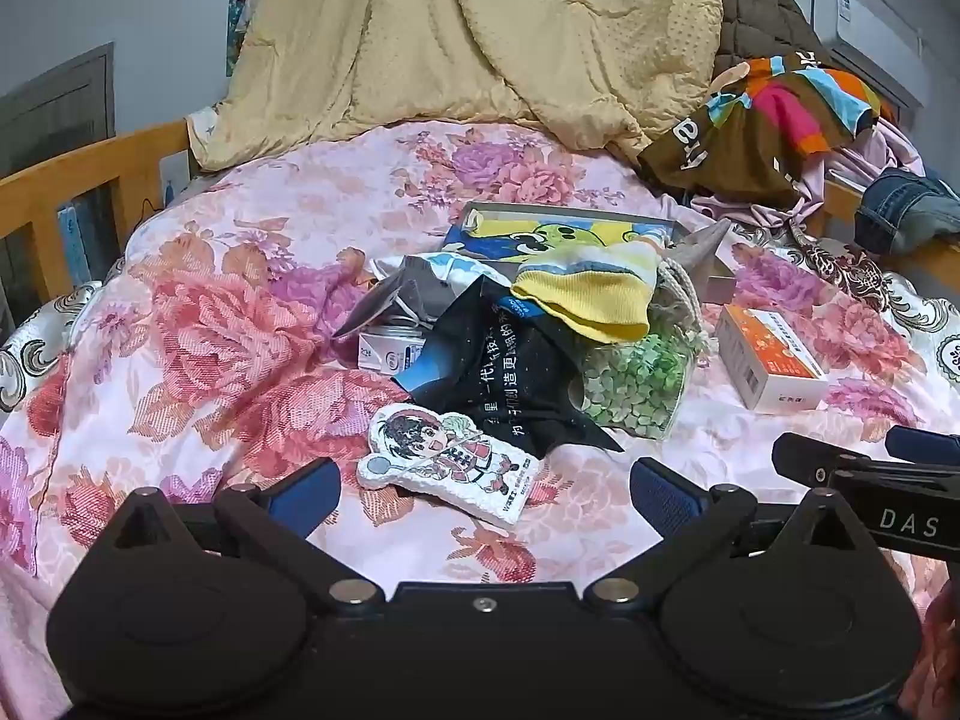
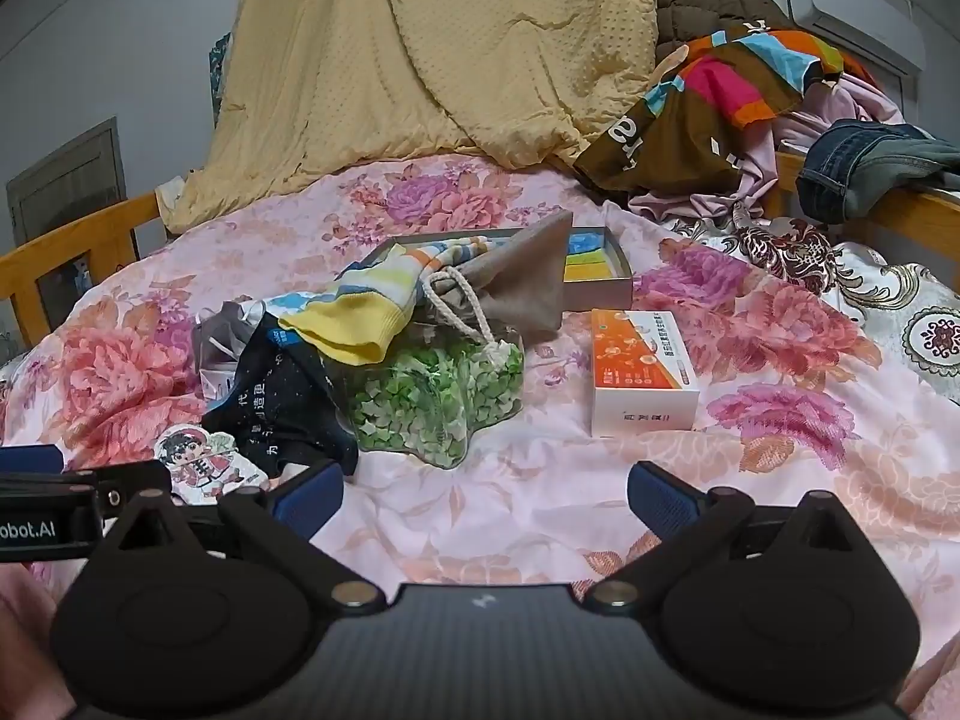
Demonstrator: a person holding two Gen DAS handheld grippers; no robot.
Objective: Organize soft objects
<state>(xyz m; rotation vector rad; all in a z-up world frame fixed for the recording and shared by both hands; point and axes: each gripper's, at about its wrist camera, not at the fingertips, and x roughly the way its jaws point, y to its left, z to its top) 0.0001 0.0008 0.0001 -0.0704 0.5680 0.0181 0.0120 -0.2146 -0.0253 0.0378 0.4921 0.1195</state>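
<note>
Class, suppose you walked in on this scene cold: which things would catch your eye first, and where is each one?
First, the heap of small things in the middle of the floral bedspread: a yellow striped knit hat lying on a clear bag of green pieces. To the heap's right lies an orange and white box. Behind it all, a big tan quilt is piled against the wall.

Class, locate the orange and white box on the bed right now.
The orange and white box lies flat on the floral bedspread, right of the bag of green pieces, in front of the grey tray.
</note>
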